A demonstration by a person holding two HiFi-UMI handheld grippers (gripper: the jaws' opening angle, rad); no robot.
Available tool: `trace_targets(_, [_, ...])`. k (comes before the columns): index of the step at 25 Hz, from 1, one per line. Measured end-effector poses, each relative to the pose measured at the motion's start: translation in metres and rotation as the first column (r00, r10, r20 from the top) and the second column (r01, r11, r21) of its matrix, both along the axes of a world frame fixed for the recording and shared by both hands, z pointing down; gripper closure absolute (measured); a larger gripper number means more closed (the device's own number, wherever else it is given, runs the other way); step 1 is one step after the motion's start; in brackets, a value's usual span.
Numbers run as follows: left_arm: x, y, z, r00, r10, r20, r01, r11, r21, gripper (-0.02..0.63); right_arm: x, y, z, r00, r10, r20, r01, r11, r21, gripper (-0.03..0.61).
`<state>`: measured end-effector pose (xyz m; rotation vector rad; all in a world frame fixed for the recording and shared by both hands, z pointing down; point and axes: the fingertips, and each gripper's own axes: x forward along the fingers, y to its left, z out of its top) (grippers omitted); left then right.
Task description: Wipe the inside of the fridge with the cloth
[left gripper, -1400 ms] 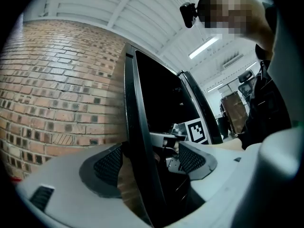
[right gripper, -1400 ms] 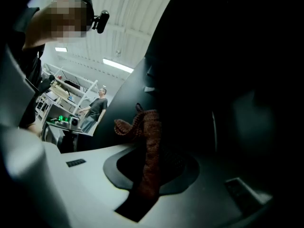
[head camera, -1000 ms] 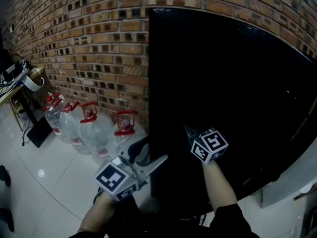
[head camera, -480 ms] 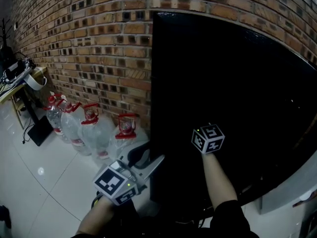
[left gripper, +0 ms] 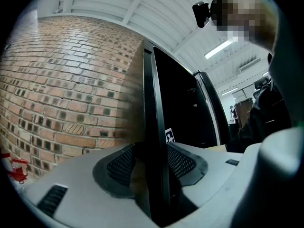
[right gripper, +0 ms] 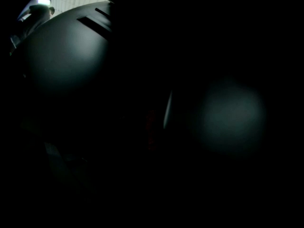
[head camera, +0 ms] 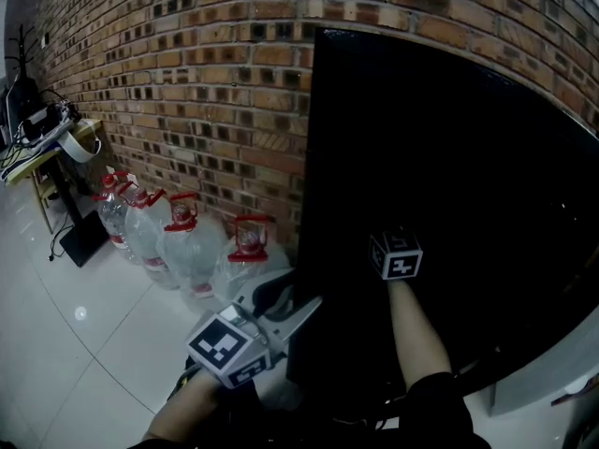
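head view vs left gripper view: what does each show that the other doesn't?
Head view only: water bottles on the floor, a desk at far left. Left gripper view only: ceiling lights, and the left gripper's jaws, which have just been closing, with the fridge door's edge between the pads. Both: brick wall, black fridge door, left gripper.

Left gripper [left gripper: 152, 165] closed; right gripper [head camera: 394, 248] advanced.
Jaws have just closed onto the tall black fridge door [left gripper: 155, 103] edge; right gripper now farther from the person.
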<state>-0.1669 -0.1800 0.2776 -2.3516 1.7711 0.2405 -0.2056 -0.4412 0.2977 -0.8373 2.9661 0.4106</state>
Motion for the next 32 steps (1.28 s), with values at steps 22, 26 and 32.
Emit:
trace_targets(22, [-0.003,0.000,0.002,0.998,0.011,-0.055,-0.011,1.000,-0.005,0.390,0.046,0.031,-0.001,0.985,-0.094,0.142,0.103,0.993,-0.063,0.505])
trace_targets(26, [-0.005,-0.002,0.004,0.997,0.001,-0.076,-0.001,1.000,0.000,0.391,0.072,0.070,0.002,0.974,-0.172,0.145,0.182,0.981,-0.062,0.505])
trace_targets(32, [-0.006,-0.002,0.002,0.995,-0.030,-0.090,0.029,0.999,-0.018,0.402,0.101,0.136,0.015,0.933,-0.332,0.139,0.342,0.938,-0.058,0.505])
